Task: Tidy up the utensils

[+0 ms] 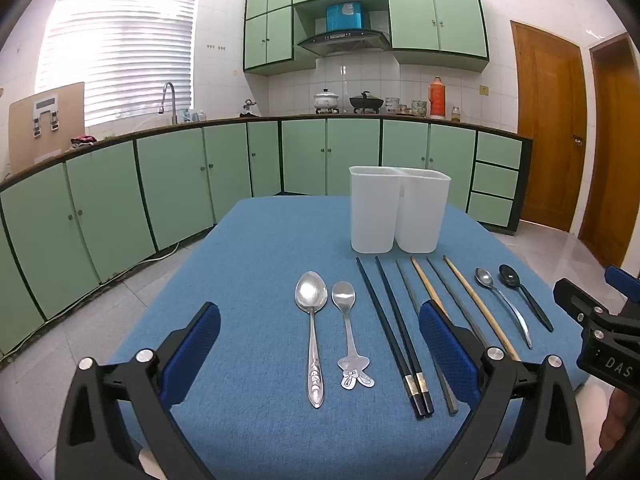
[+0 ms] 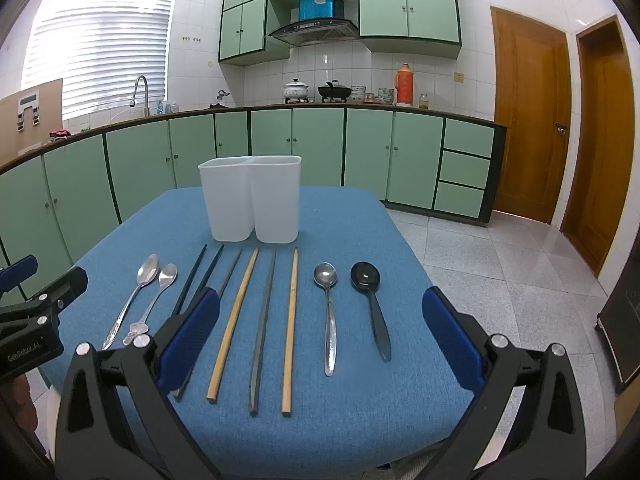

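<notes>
A white two-compartment holder [image 1: 399, 209] [image 2: 251, 198] stands upright at the far side of the blue table [image 1: 248, 264] [image 2: 360, 232]. In a row before it lie two steel spoons [image 1: 311, 320] [image 2: 140, 292], a black chopstick pair [image 1: 390, 328] [image 2: 196, 276], grey and wooden chopsticks [image 2: 236, 320] [image 1: 476, 304], a small steel spoon [image 2: 328, 312] [image 1: 504, 304] and a black spoon [image 2: 370, 304] [image 1: 524, 296]. My left gripper [image 1: 320, 360] hovers open over the steel spoons' end of the row. Nothing sits between the blue pads of my right gripper [image 2: 320, 340], open above the wooden chopsticks and right-hand spoons.
Green kitchen cabinets and a counter [image 1: 328, 120] with pots, a sink and a red flask run behind the table. Wooden doors [image 2: 528, 112] stand at the right. Tiled floor surrounds the table. Each gripper shows at the edge of the other's view.
</notes>
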